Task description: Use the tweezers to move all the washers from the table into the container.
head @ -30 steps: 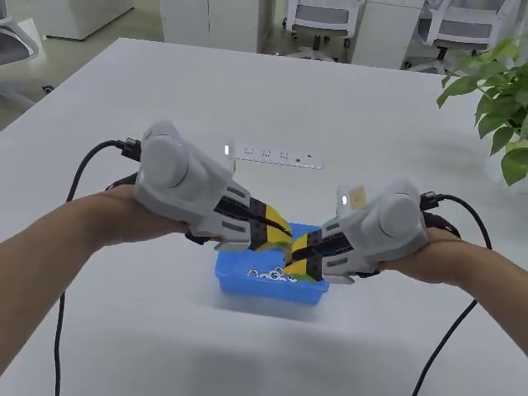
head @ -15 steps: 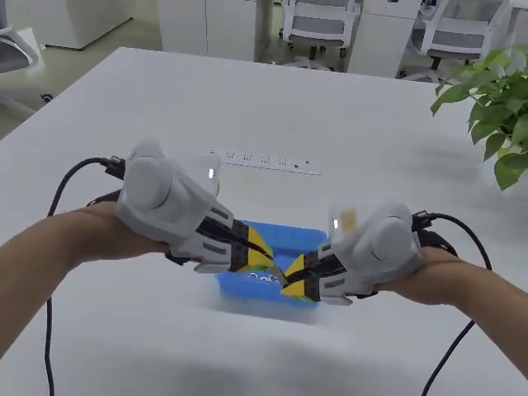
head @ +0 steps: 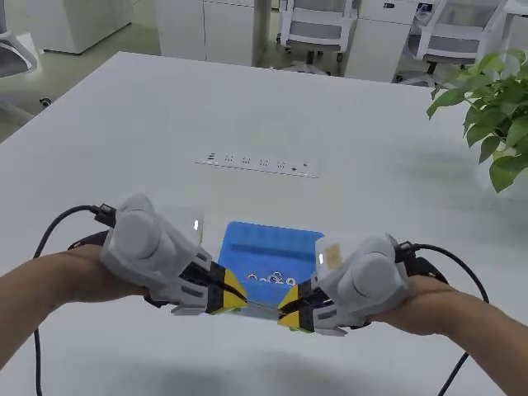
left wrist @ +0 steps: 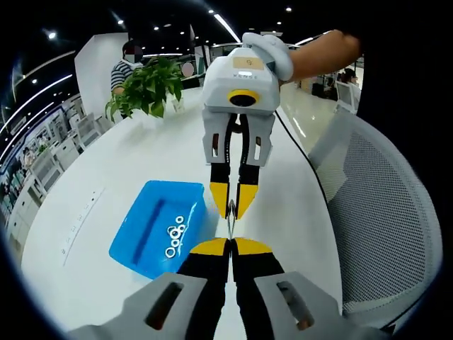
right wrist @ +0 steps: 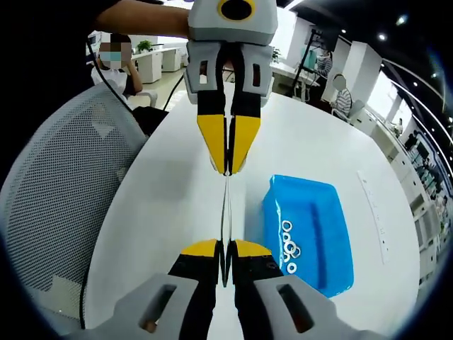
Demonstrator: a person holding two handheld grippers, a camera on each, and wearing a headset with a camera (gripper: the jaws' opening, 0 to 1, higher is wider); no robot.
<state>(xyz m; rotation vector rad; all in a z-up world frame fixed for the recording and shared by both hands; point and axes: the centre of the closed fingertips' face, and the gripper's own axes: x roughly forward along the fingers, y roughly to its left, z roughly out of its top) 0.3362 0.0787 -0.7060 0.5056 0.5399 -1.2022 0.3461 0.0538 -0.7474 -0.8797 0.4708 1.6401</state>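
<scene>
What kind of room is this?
Probably an office or meeting room. There is a big white table, rolling office chairs stand behind it, a leafy green plant sits at one side, and a power strip lies on the table.

There are two grippers, the left gripper (head: 232,295) and the right gripper (head: 289,304), one tweezers (right wrist: 226,205), one blue container (head: 272,239) with about six washers (head: 271,279), one power strip (head: 257,162) at its twelve o'clock, one plant (head: 495,107) at two o'clock and two chairs (head: 312,21).
</scene>
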